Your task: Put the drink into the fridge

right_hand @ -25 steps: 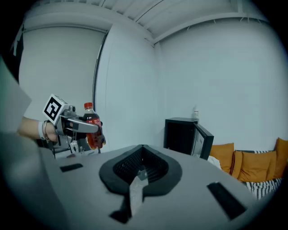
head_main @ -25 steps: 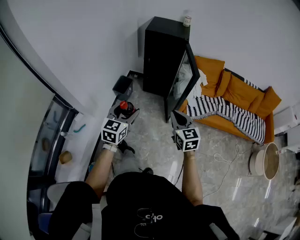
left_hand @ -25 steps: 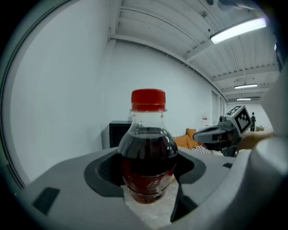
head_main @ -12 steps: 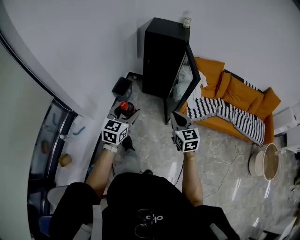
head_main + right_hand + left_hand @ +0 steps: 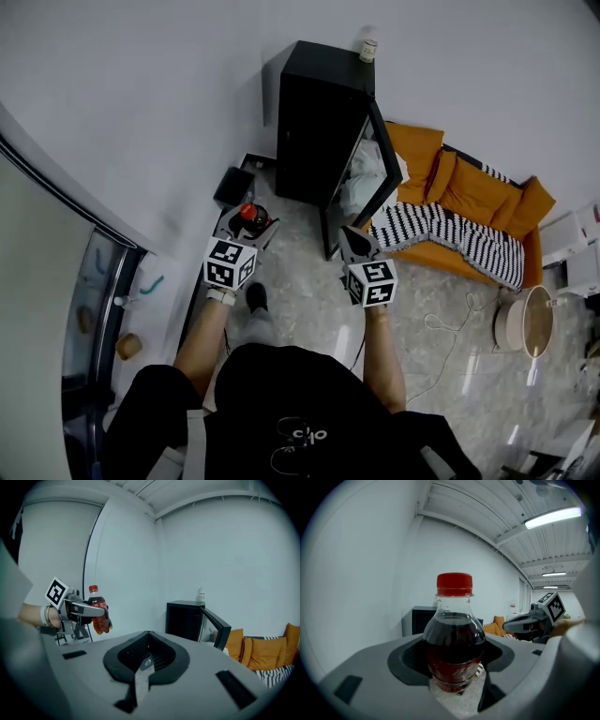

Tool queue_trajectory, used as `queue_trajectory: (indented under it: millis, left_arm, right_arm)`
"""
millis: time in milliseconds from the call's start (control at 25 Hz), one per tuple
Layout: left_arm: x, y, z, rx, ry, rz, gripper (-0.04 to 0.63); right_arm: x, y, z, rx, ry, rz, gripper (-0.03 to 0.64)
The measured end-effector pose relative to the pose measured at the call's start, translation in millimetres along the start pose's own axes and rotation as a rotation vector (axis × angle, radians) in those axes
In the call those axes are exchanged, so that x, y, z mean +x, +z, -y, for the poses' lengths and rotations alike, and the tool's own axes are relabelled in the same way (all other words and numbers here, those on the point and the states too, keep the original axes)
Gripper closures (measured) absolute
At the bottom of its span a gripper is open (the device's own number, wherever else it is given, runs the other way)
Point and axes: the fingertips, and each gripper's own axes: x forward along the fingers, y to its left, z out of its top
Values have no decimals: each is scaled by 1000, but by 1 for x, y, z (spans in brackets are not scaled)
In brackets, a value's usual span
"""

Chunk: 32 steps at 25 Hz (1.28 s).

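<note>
A cola bottle [image 5: 250, 217] with a red cap and dark drink stands upright in my left gripper [image 5: 251, 221], whose jaws are shut on its lower body [image 5: 454, 639]. From the right gripper view, the bottle [image 5: 97, 612] hangs in the left gripper [image 5: 86, 611] at the left. The black fridge [image 5: 317, 120] stands against the wall ahead, its glass door [image 5: 354, 173] swung open toward the sofa. My right gripper [image 5: 353, 239] is level with the left one, near the door's lower edge. Its jaws [image 5: 147, 656] are shut with nothing between them.
An orange sofa [image 5: 469, 187] with a striped blanket [image 5: 450, 225] sits right of the fridge. A small jar [image 5: 368, 49] stands on the fridge top. There is a black box [image 5: 232, 186] on the floor by the wall, a cable [image 5: 450, 323] and a round basket [image 5: 528, 322] at the right, and glass panels at the left.
The view has shifted as the person stepped forward, and one foot has moved. Both grippers hold almost the same pose, with the bottle still held.
</note>
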Motion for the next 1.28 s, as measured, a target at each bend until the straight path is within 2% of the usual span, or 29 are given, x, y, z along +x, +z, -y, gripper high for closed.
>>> queue_trajectory:
  millis: [480,840,1280]
  left_arm:
    - [90,33,-102,11,-75,-22,290]
    - [117,40,-153,17,-119,-32,290]
    - [136,36,-191,12,-164,-47,290]
  right_arm:
    - [116,47,28,40,-65,-17,609]
    - [173,66,29,48,-100,-20,609]
    - [208,67,22,62,-136,-37,609]
